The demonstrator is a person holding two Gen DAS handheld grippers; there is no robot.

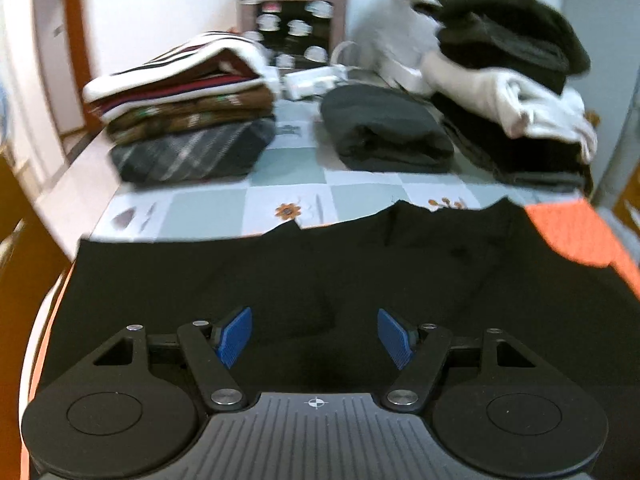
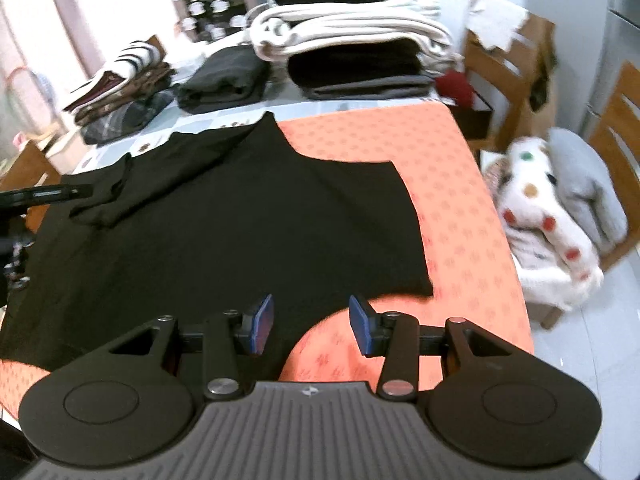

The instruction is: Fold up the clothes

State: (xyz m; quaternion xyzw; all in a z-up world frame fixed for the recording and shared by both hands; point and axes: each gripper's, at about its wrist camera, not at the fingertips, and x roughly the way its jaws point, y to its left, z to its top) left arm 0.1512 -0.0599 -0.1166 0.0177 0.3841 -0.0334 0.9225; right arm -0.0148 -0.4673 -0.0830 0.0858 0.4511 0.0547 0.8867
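Observation:
A black garment (image 2: 224,208) lies spread on an orange mat (image 2: 452,184), its left part folded over into a ridge. In the left wrist view the same black garment (image 1: 320,272) fills the lower half. My left gripper (image 1: 315,336) hovers open above the black cloth with nothing between its blue pads. My right gripper (image 2: 311,324) is open over the garment's near hem, where black cloth meets orange mat. The left gripper's tool (image 2: 44,194) shows at the left edge of the right wrist view.
Behind the mat, on a checked tablecloth (image 1: 288,176), stand a stack of folded patterned clothes (image 1: 188,112), a folded dark grey garment (image 1: 384,128) and a tall pile of black and white clothes (image 1: 508,92). Wooden chairs (image 2: 512,68) and a spotted white blanket (image 2: 548,216) lie right.

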